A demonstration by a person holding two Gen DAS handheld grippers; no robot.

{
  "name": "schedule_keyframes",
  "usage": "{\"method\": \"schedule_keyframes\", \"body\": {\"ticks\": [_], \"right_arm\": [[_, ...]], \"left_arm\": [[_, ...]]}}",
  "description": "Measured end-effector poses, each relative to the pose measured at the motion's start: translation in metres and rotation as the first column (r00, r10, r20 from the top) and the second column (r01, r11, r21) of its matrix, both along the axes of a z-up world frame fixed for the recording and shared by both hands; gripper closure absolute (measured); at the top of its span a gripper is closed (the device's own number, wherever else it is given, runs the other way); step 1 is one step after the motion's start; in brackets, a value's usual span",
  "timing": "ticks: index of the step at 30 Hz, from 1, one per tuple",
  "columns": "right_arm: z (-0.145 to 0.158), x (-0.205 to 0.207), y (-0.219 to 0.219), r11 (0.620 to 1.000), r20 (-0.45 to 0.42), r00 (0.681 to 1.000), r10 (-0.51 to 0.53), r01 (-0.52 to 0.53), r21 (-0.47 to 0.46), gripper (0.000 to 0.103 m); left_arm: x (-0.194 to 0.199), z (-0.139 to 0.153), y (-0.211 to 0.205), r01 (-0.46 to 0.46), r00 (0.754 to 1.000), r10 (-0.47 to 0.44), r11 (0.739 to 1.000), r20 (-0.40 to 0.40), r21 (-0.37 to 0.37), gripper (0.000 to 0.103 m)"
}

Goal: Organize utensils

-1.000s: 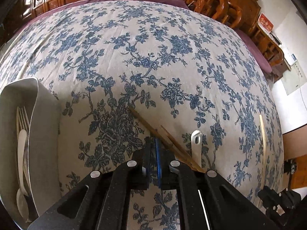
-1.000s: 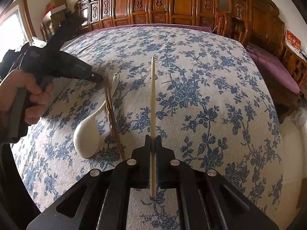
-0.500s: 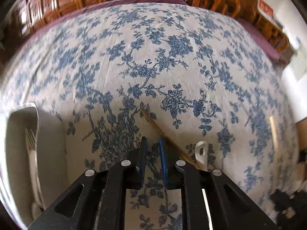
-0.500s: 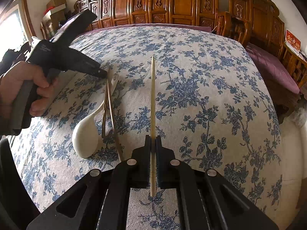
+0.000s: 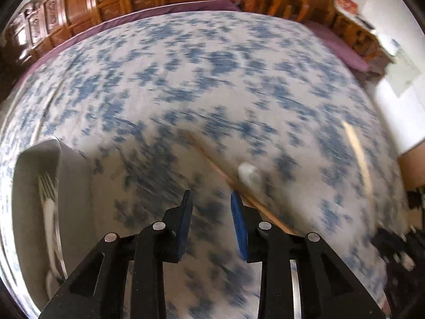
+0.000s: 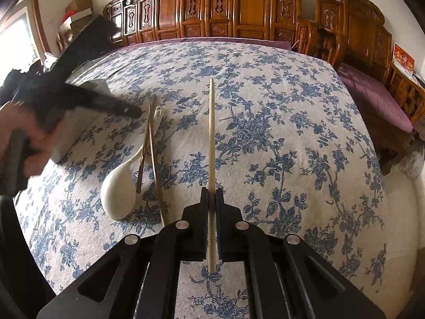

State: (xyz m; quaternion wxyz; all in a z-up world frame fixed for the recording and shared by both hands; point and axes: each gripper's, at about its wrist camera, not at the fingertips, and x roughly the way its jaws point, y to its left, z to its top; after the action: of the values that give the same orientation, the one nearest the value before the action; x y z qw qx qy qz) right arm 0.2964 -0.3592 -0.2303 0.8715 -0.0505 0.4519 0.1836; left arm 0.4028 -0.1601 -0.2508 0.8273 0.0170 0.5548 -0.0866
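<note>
Right gripper (image 6: 211, 199) clamped on pale chopstick (image 6: 211, 138): light, stiff, slippery; grip mid-shaft. Left gripper (image 5: 211, 199) spread wide, holding nothing.

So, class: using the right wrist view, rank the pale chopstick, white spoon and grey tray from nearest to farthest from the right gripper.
1. Pale chopstick: clamped in the right gripper.
2. White spoon: left, on the cloth.
3. Grey tray: far left, behind the left gripper.

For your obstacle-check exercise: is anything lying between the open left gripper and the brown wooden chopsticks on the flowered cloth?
Nothing visible does. The left gripper is open just short of the brown wooden chopsticks, with only the blue-flowered tablecloth between. The white ceramic spoon lies against them, close to the grasp.
</note>
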Motion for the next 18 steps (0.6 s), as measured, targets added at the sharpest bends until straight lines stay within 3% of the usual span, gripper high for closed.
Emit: {"method": "schedule_keyframes", "body": {"ticks": [2, 5, 10, 15, 18], "right_arm": [[0.0, 0.001, -0.002, 1.0, -0.001, 1.0, -0.009, 0.009, 0.002, 0.097], [0.0, 0.001, -0.005, 1.0, -0.002, 1.0, -0.014, 0.014, 0.004, 0.097], [0.003, 0.001, -0.008, 1.0, 0.0, 1.0, -0.023, 0.023, 0.018, 0.097], [0.006, 0.0, -0.006, 1.0, 0.009, 1.0, -0.018, 0.018, 0.024, 0.097], [0.007, -0.001, -0.003, 1.0, 0.012, 1.0, -0.011, 0.011, 0.023, 0.097]], "left_arm": [[-0.014, 0.003, -0.015, 0.033, 0.999, -0.033, 0.999, 0.001, -0.017, 0.075], [-0.023, -0.007, -0.037, 0.077, 0.997, -0.076, 0.997, -0.032, 0.017, 0.075], [-0.025, -0.021, -0.043, 0.072, 0.996, -0.069, 0.996, -0.05, 0.057, 0.074], [-0.025, -0.021, -0.033, 0.069, 0.997, -0.066, 0.996, -0.043, 0.064, 0.093], [-0.023, -0.021, -0.023, 0.047, 0.998, -0.046, 0.998, -0.041, 0.04, 0.095]]}}
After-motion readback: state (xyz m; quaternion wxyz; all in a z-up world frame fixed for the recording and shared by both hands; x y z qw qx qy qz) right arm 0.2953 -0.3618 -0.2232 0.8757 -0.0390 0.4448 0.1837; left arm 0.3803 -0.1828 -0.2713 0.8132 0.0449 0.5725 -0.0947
